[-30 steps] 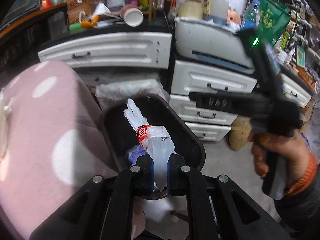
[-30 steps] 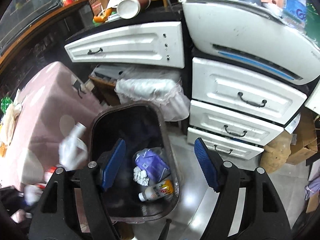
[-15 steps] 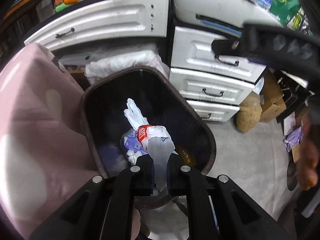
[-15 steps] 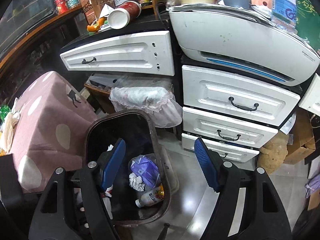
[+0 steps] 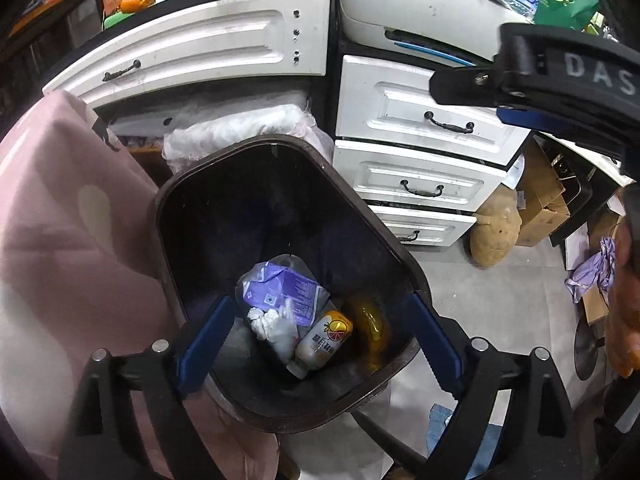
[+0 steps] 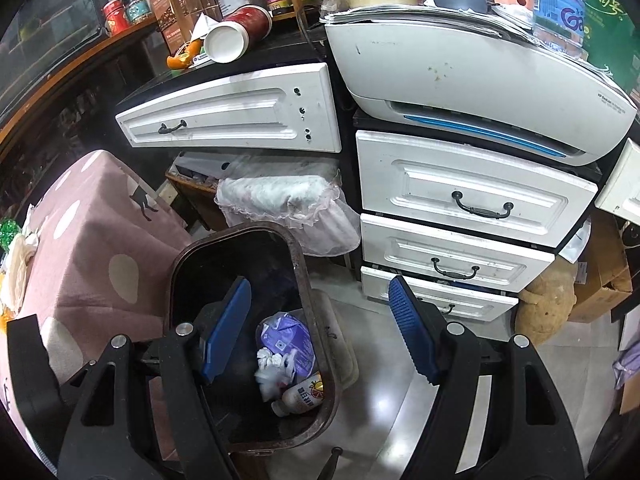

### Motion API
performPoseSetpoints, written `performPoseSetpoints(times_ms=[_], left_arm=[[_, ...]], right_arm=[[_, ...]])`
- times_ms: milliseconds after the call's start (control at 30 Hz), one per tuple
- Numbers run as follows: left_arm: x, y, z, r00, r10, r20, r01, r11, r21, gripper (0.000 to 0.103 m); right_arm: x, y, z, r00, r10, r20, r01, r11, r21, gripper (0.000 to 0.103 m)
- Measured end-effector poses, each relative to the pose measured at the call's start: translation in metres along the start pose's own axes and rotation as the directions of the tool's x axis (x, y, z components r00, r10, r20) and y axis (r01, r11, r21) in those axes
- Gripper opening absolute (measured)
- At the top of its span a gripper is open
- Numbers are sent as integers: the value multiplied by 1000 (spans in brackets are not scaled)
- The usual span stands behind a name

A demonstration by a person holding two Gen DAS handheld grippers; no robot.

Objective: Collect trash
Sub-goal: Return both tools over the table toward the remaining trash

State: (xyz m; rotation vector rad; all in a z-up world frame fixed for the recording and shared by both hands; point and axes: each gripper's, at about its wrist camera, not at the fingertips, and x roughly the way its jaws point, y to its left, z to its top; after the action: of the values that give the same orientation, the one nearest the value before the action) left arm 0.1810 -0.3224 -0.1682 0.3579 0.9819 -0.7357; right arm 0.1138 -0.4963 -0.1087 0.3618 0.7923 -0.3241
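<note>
**Trash in the bin, both tongs spread**

Left tongs (image 5: 320, 344) have just been opening, nothing between them. Right tongs (image 6: 320, 332) gape empty. Below, the dark bin (image 5: 360, 208) holds a white plastic bag (image 5: 276, 326), bottle (image 5: 324, 340) and purple packet (image 5: 280, 288); its depths stay murky. Beyond stand 3 white drawers (image 6: 460, 240).

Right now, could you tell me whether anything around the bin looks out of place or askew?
Yes: on the black counter, a red cup lies tipped on its side, its open mouth facing out. The wide white drawer front beneath it shows bare screw holes near its right end and only one handle.
</note>
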Motion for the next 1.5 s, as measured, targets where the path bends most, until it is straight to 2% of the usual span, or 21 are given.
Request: performPoseSetpoints(times_ms=[167, 267, 467, 633, 767, 933, 1067, 1200, 1367, 1433, 1500], left_arm=[[-12, -4, -1, 1000, -5, 28, 5, 1000, 0, 88], [-23, -9, -1, 999, -3, 41, 3, 1000, 2, 89], [-69, -12, -7, 994, -1, 105, -2, 999, 34, 92], [-109, 5, -16, 988, 38, 147, -44, 999, 33, 94], [-139, 33, -25, 980, 56, 190, -61, 998, 18, 95], [-172, 91, -45, 958, 176, 225, -165, 984, -67, 95], [-193, 140, -64, 934, 273, 231, -246, 959, -137, 95], [-204, 189, -82, 899, 392, 197, -354, 913, -202, 95], [-204, 234, -95, 873, 463, 152, -422, 874, -241, 93], [-201, 250, -96, 878, 461, 128, -420, 872, -251, 88], [-199, 265, -98, 897, 427, 116, -384, 881, -276, 87]], right_arm=[[0, -2, -1, 1000, -12, -1, 12, 1000, 3, 72], [0, -4, -1, 1000, -18, 3, 18, 1000, 10, 78], [-4, 1, -2, 1000, -10, -4, 10, 1000, 4, 81], [-14, 27, -5, 1000, 21, -6, -21, 998, -54, 82], [-25, 58, -8, 998, 68, -11, -69, 990, -122, 82], [-41, 102, -11, 991, 129, -13, -129, 965, -228, 82], [-47, 134, -14, 985, 168, -28, -169, 944, -285, 83], [-50, 166, -18, 978, 203, -52, -208, 921, -329, 83], [-52, 200, -23, 970, 234, -73, -244, 893, -378, 83], [-55, 214, -25, 965, 248, -80, -259, 883, -392, 83], [-57, 225, -27, 960, 264, -87, -277, 872, -403, 83]])
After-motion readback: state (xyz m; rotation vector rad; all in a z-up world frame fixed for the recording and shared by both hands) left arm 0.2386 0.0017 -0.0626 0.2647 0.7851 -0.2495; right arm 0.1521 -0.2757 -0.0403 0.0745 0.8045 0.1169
